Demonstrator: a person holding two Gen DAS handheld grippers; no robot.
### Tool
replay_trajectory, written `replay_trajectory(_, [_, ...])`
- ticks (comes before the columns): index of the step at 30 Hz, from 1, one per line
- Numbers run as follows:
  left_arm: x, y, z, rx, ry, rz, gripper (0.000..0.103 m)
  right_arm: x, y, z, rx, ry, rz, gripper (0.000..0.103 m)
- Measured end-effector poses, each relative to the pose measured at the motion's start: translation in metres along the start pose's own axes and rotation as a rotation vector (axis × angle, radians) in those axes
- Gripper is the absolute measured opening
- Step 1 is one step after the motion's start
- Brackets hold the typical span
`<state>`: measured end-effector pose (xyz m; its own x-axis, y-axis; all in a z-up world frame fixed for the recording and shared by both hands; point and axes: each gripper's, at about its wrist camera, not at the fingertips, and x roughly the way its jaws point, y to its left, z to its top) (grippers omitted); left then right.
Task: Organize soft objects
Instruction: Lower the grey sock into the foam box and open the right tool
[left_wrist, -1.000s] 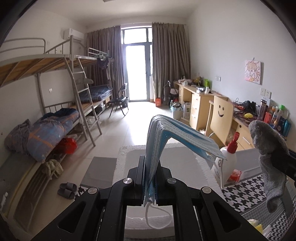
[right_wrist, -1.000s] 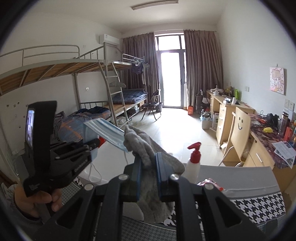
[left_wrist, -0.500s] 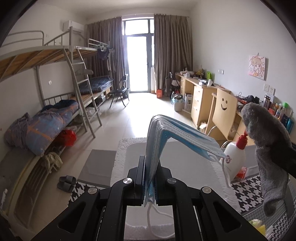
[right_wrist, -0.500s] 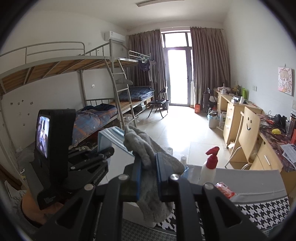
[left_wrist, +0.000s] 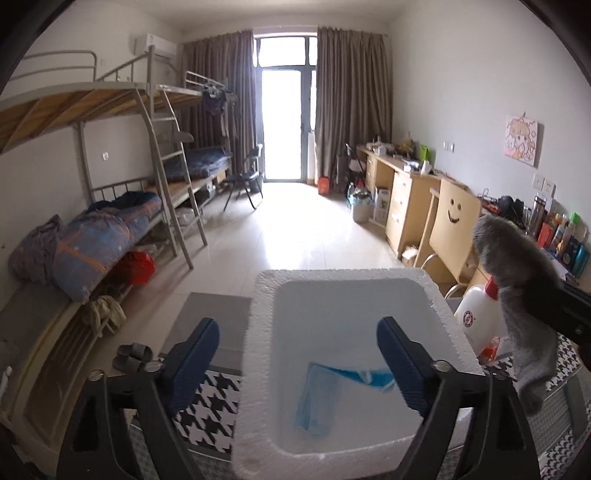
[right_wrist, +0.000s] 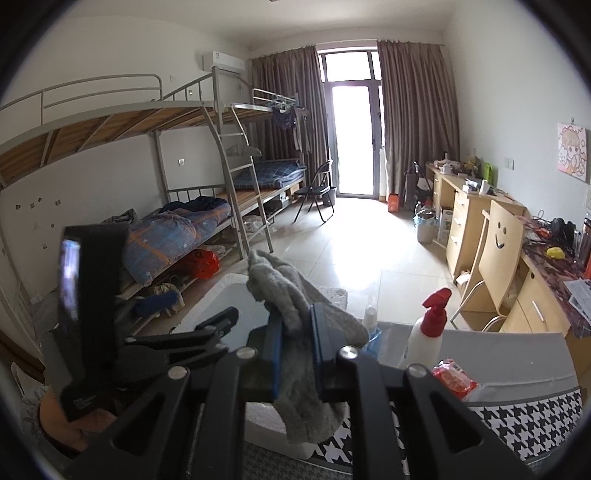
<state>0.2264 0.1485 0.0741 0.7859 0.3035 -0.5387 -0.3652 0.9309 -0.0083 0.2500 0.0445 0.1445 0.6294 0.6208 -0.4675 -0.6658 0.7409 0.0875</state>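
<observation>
Left wrist view: the left tool is opening, its blue pads standing wide with nothing between them, poised over the white foam box at the bench's far edge. Down on the box floor lies the pale blue pleated face mask, crumpled, with a darker blue piece beside it. Over in the right wrist view, the right tool is clamped nearly closed on the grey fuzzy sock, pinched at mid-length, so both ends flop: one slumps over the top, one dangles below. It looks feather-light, limp and clingy, so it may snag on the pads at release. A mid-body pinch suits it; I'd let it hang clear above the box. The white spray bottle with red trigger stands just right of the box.
</observation>
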Motion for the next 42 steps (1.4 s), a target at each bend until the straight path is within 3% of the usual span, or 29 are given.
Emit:
replay_trajectory(12, [-0.016,0.019,-0.002,-0.045,-0.051,0.043,0.101,0.016,0.006,0.003,-0.011,0.029,0.034,0.017])
replay_trajectory(32, [-0.016,0.054,-0.017,-0.095,-0.042,0.067,0.102,0.059,0.018,-0.006,-0.068,0.095,0.047,0.018])
replay_trajectory(35, [-0.015,0.052,-0.017,-0.091,-0.034,0.058,0.102,0.063,0.02,-0.008,-0.076,0.122,0.07,0.029])
replay_trajectory(37, [-0.016,0.054,-0.019,-0.086,-0.027,0.051,0.102,0.062,0.022,-0.01,-0.09,0.117,0.054,0.049])
replay_trajectory(38, [-0.017,0.054,-0.019,-0.086,-0.032,0.057,0.102,0.061,0.023,-0.01,-0.094,0.113,0.053,0.066])
replay_trajectory(39, [-0.018,0.055,-0.02,-0.084,-0.035,0.061,0.102,0.06,0.024,-0.011,-0.096,0.111,0.056,0.077])
replay_trajectory(42, [-0.02,0.055,-0.021,-0.08,-0.036,0.061,0.102,0.06,0.022,-0.012,-0.087,0.118,0.052,0.079])
